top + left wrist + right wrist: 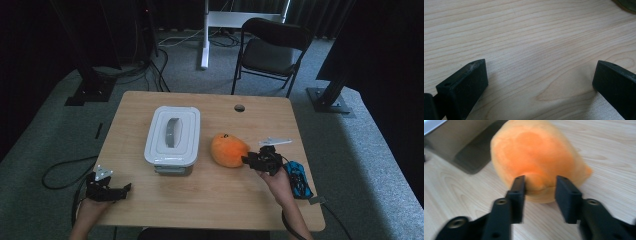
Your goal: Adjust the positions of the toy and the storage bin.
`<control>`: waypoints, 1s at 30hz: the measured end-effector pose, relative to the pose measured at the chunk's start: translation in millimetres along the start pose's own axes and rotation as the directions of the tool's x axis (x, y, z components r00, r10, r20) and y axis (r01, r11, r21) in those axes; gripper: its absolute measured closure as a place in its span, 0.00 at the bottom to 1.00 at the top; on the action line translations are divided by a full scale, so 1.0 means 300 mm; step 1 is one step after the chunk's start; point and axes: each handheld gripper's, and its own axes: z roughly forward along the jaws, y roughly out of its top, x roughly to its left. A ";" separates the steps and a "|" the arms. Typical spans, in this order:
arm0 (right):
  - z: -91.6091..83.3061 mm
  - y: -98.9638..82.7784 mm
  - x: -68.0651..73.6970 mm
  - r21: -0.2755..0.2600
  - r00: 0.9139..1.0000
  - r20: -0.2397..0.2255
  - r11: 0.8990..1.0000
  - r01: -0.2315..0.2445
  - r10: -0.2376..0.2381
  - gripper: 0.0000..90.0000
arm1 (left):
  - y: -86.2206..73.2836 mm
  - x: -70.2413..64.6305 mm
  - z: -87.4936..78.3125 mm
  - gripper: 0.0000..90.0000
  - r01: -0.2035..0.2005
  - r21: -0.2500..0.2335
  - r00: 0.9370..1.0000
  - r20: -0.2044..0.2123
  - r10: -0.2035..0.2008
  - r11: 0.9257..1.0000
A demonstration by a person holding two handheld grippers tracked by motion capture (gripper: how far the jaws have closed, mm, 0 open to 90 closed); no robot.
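The orange plush toy point(229, 149) lies on the wooden table point(210, 195) a little right of centre, just beside the lidded plastic box point(172, 135) that stands at its nine o'clock. At the toy's three o'clock, the right gripper point(248, 160) points at it; in the right gripper view its jaws stand partly apart around a soft bulge at the near end of the toy point(536, 157). The picture is blurred, so it is hard to tell whether the pads press on it or have let go.

If the fabric is snagged on a pad, a pull-away could drag the toy toward the table's right edge. A push could instead shove it against the box.

Far off at about eight o'clock, the left gripper point(121, 189) rests near the table's front left corner, its jaws wide open over bare wood point(536, 50) with nothing between them. A blue object point(298, 179) lies behind the right hand, where a retreating wrist might knock it.
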 end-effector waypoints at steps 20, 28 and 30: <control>0.123 0.016 0.239 0.085 0.971 -0.200 0.985 0.151 -0.132 0.71 | 0.000 0.000 0.000 0.00 0.000 0.000 1.000 0.000 0.000 1.000; 0.055 0.062 0.195 0.009 0.981 -0.180 0.997 0.074 -0.071 0.45 | 0.000 0.000 0.000 0.00 0.000 0.000 1.000 0.000 0.000 1.000; 0.030 0.072 0.161 -0.016 0.989 -0.145 1.000 0.027 -0.029 0.43 | 0.000 0.000 0.000 0.00 0.000 0.000 1.000 0.000 0.000 1.000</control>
